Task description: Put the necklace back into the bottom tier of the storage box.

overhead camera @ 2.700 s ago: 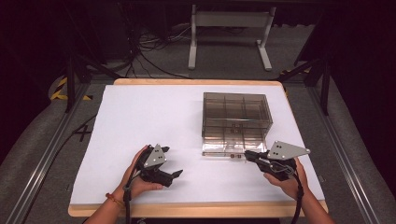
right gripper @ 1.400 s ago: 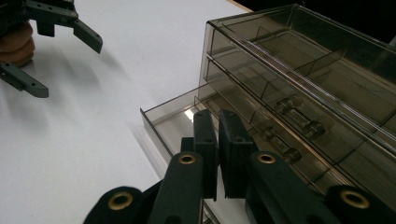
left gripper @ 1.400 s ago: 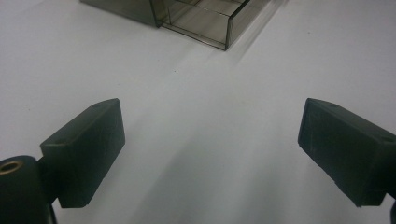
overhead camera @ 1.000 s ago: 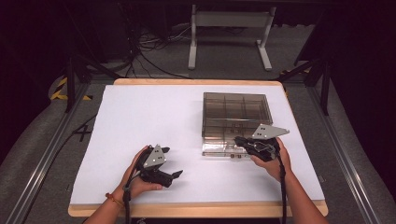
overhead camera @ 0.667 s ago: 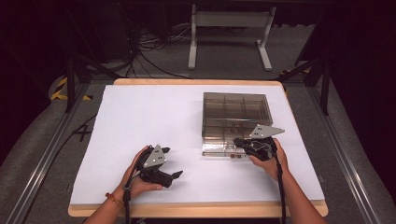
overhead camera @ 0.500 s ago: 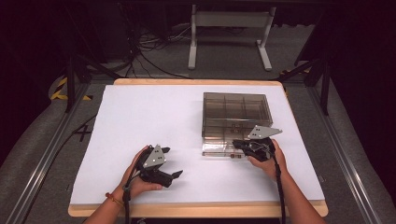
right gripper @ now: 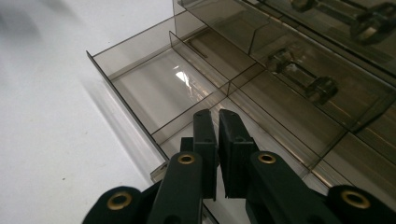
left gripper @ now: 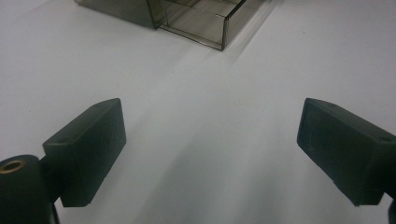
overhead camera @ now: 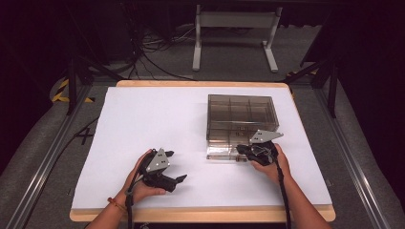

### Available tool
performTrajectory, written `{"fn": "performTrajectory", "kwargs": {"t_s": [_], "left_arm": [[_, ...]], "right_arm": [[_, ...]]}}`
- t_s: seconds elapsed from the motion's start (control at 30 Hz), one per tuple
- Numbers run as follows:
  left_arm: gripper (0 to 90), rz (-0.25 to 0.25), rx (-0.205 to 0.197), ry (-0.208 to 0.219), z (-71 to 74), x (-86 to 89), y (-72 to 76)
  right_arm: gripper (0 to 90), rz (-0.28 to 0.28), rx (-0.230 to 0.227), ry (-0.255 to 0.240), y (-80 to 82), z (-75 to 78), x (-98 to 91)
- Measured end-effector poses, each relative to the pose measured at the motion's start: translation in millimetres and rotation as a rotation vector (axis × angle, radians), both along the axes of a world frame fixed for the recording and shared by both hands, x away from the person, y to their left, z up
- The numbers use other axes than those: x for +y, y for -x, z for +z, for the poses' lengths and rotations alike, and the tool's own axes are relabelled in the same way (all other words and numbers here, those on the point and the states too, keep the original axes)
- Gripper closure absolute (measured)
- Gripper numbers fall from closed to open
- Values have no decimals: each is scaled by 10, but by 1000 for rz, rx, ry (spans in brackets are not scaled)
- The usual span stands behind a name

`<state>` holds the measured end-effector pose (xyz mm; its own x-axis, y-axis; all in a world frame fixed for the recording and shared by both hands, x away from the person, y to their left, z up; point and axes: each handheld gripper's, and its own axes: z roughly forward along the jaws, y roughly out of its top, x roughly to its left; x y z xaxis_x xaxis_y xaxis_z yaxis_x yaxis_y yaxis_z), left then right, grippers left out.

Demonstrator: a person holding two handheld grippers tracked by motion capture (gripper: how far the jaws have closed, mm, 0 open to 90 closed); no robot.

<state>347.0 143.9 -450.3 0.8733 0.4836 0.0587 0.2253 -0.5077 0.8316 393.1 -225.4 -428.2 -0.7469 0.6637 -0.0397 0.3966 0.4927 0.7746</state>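
A smoky clear drawer box (overhead camera: 241,117) stands right of the table's middle. Its bottom drawer (overhead camera: 220,151) is pulled out toward the person. In the right gripper view the drawer (right gripper: 154,88) shows divided compartments, and the near ones look bare. My right gripper (overhead camera: 240,150) hovers over the drawer's right part; its jaws (right gripper: 217,121) are shut, with nothing seen between them. My left gripper (overhead camera: 180,180) rests on the white table near the front, left of the box. Its jaws (left gripper: 210,149) are wide open over bare table, and the box corner (left gripper: 196,18) lies far ahead.
Dark bolt-like parts (right gripper: 299,79) lie in the closed drawers above the open one. The white table sheet (overhead camera: 143,119) spreads to the left of the box. Beyond the table stand a metal frame (overhead camera: 234,28) and floor cables (overhead camera: 153,57).
My right gripper has moved from the front right of the table, forward and left, to the pulled-out drawer. The left gripper has stayed put.
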Motion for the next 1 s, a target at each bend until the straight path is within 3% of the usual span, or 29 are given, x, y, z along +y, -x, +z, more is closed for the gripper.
{"fn": "performTrajectory", "kwargs": {"t_s": [0.33, 1.0], "left_arm": [[86, -8, -4, -3, 7, -14, 15], [86, -17, -3, -15, -4, -30, 12]], "right_arm": [[861, -20, 15, 6, -17, -36, -21], [832, -30, 4, 11, -3, -33, -53]]}}
